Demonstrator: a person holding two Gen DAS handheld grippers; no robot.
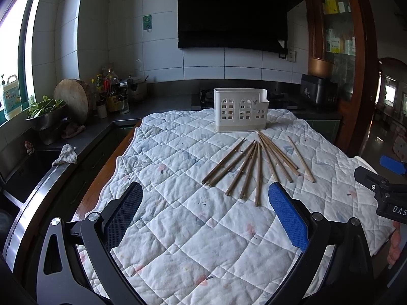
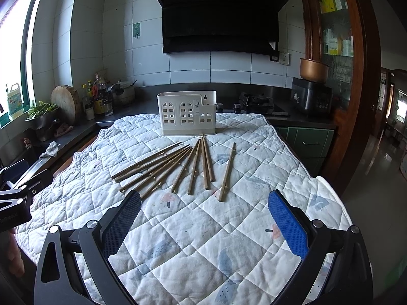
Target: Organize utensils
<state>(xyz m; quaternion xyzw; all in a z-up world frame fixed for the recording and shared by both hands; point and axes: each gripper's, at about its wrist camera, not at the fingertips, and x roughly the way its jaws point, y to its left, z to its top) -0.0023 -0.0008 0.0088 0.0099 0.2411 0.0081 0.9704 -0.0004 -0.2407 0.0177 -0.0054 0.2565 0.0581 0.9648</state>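
A quilted white cloth (image 2: 193,228) covers the bench (image 1: 101,175) almost wholly, its brown wooden edge showing only at the left. At the far middle of the cloth stands one white utensil holder (image 2: 187,113), upright, with arched cut-out windows in its near wall; nothing can be seen sticking out of its top. Just near of it ten wooden chopsticks (image 2: 178,165) lie flat on the cloth in a loose fan, their far tips drawing together close to the holder's base: a bunch of five on the left, some touching or crossing, four in the middle, and one alone (image 2: 227,171) to the right, apart from the others. Two tongs hang above the near part of the cloth, both spread wide and holding nothing: the left tongs (image 1: 206,213) with blue pads (image 1: 288,218), near of the fan's ends, and the right tongs (image 2: 204,218), whose left finger tip comes close to the nearest chopstick ends. Around the bench run dark kitchen counters; on the far left are a metal bowl of greens (image 1: 45,113), a round wooden board (image 1: 72,100) leaning up, and a cluster of bottles (image 1: 109,89). A black range hood (image 2: 221,12) hangs on the tiled far wall, and a dark cooker with a copper pot (image 2: 314,70) on top stands far right.
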